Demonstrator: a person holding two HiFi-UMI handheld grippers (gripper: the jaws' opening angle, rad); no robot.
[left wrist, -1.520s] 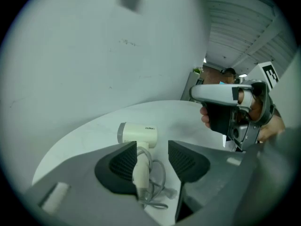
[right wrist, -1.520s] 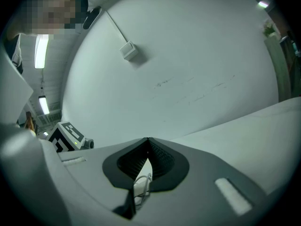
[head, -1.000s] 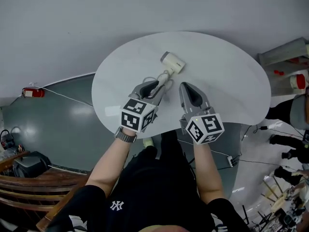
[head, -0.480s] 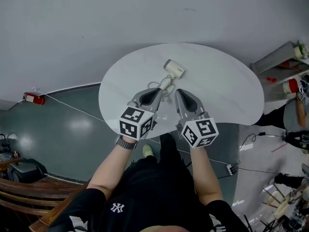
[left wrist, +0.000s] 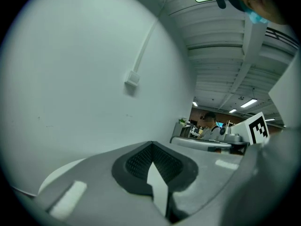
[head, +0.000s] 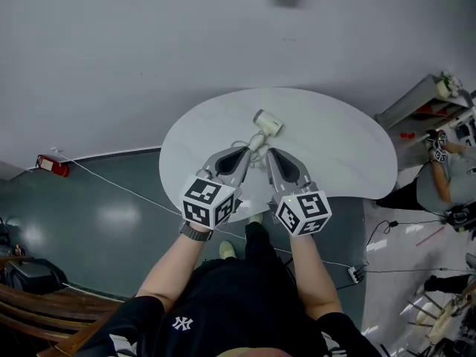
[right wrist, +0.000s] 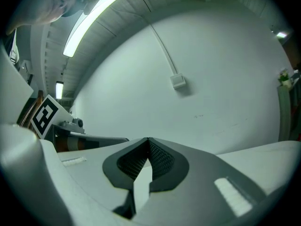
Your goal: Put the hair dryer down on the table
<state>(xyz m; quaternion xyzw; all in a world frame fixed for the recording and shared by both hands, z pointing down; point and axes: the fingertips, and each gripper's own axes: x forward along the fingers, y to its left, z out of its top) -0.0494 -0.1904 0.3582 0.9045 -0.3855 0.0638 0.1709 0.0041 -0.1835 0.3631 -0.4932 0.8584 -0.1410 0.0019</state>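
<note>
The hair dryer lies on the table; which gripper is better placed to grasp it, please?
Probably left: the left gripper ends by the hair dryer's handle and cord, the right gripper slightly aside. Both are shut.

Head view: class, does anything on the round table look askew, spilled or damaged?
Nothing stands out. The hair dryer lies on the table, with its cord loosely looped beside it. Nothing looks spilled or visibly damaged.
</note>
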